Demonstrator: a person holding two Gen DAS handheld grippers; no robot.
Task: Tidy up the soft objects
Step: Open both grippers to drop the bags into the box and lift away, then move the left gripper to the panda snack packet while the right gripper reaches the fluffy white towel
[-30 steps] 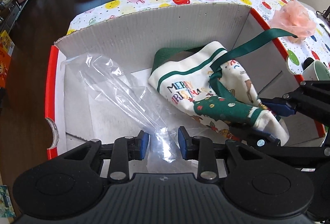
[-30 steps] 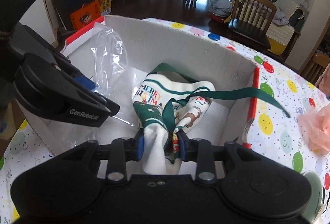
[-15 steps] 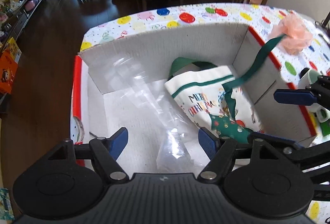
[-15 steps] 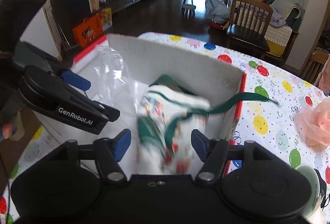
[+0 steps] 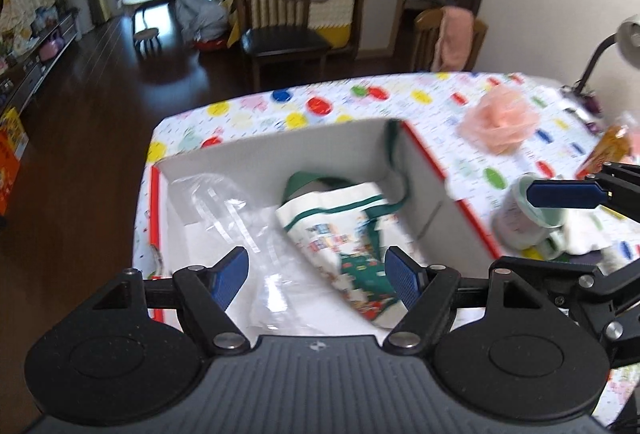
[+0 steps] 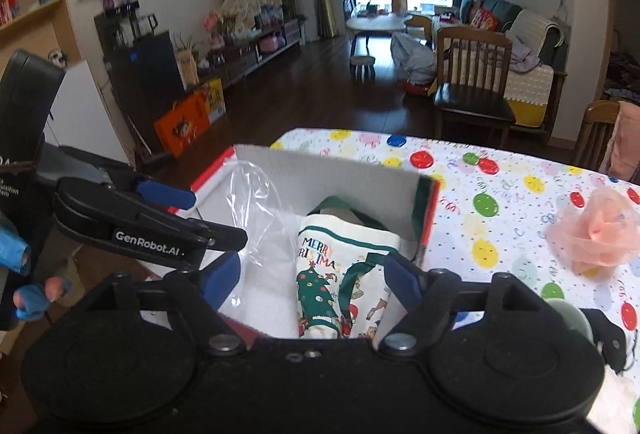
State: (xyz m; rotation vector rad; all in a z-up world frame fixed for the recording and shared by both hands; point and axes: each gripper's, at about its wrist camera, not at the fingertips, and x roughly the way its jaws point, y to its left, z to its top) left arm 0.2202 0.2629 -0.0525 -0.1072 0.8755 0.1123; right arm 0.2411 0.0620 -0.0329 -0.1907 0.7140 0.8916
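Cardboard box (image 5: 280,150) with white inside and red outer edges sits on the table (image 5: 440,102), which has a balloon-print cloth. Two things lie in the box. A clear plastic bag (image 5: 236,214) is crumpled on the left part of the box floor, its top reaching the back-left corner in the right wrist view (image 6: 256,190). A white Christmas tote bag (image 5: 340,230) with green trim and "MERRY CHRISTMAS" print (image 6: 320,258) lies on the right part, just beside the plastic and touching it. The green strap (image 5: 396,170) of the tote runs up and hangs over the box's back-right corner.

Left tongs (image 5: 316,276) hang above the box, spread wide, with nothing gripped; the plastic and the tote show below the gap. Right tongs (image 6: 310,284) are above the near side of the box, jaws opening, the tote visible beneath and between them but not pinched by the pads.

Outside the box, on the table to the right: a peach mesh puff (image 5: 500,122), well apart from the box, and a pale green mug (image 5: 524,214) near the box's right wall. An orange packet (image 5: 608,150) is at the far right edge, blurred.
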